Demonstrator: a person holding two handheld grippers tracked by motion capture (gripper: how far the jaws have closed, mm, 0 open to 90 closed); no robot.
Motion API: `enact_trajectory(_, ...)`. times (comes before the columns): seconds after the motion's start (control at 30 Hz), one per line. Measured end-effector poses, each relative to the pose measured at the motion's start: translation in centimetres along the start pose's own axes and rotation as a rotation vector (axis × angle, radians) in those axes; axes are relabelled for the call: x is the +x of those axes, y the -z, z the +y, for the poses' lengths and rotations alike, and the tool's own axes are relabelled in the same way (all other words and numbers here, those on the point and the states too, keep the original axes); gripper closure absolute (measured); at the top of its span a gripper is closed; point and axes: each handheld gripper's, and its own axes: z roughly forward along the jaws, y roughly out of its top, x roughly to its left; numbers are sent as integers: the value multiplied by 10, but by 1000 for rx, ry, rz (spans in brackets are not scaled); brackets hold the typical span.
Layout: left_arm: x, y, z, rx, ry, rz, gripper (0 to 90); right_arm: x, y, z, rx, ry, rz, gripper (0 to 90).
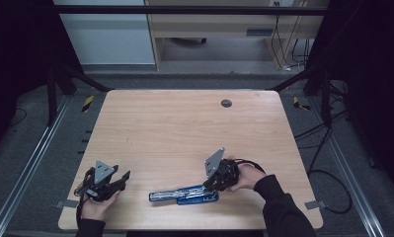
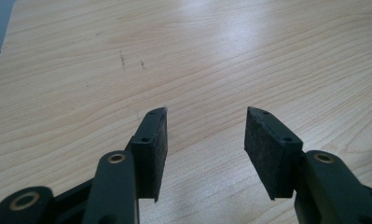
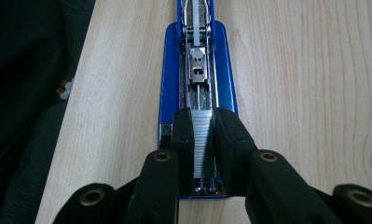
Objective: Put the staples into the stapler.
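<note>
Pinching a strip of staples (image 3: pixel 203 140) between the pads of the right gripper (image 3: pixel 203 154), directly over the open magazine channel of the blue stapler (image 3: pixel 170 93), lying flung open near the table's (image 1: pixel 184 123) front edge. Risking, from here: a skewed strip jamming against the channel walls; a hard squeeze snapping the strip; a sideways push sliding the unheld stapler. Resting farther left, well apart, the left gripper (image 2: pixel 206 135): wide open, empty, offering no bracing.
</note>
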Motion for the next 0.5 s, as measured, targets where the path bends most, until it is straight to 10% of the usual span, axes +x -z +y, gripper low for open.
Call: enact_trajectory(0.5,0,0,0,-1,-1,0,493,-1,-1,-3,1,-8,5,780)
